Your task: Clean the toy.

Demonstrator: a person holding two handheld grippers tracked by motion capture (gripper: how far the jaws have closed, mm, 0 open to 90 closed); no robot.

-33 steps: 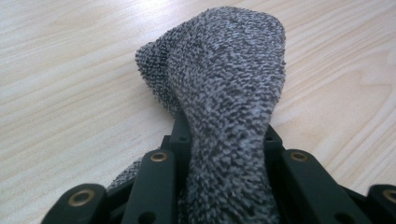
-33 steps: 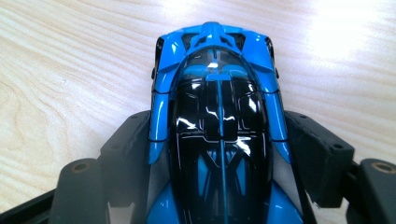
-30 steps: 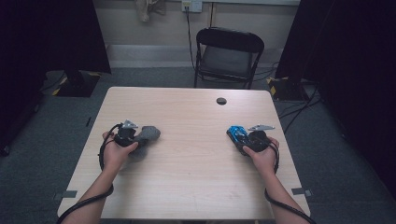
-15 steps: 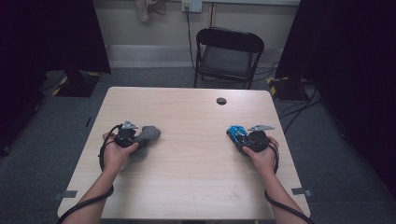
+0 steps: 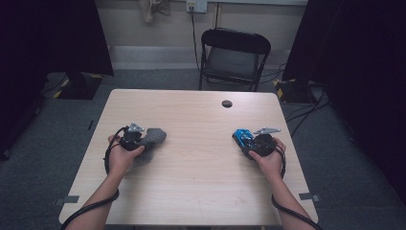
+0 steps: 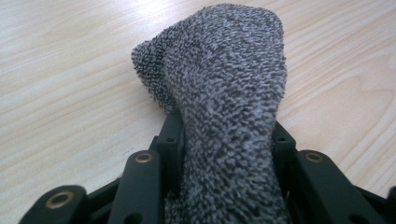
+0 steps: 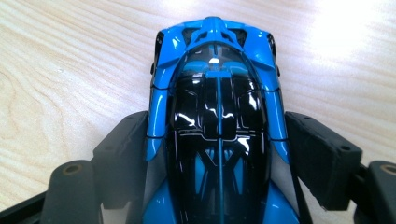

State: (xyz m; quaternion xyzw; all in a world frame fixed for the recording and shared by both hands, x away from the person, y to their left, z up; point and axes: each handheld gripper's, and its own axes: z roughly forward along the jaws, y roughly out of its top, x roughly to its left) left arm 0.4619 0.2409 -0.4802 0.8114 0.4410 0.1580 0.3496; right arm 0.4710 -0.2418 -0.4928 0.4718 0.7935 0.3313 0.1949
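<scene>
Where chair (image 5: 233,55) stands, dim room.

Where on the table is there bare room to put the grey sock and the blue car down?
Free: the wide strip of table between the left gripper with the grey sock and the right gripper with the blue toy car. Also the far half, short of the small dark round spot. Crowded: the near corners, under both forearms.
</scene>
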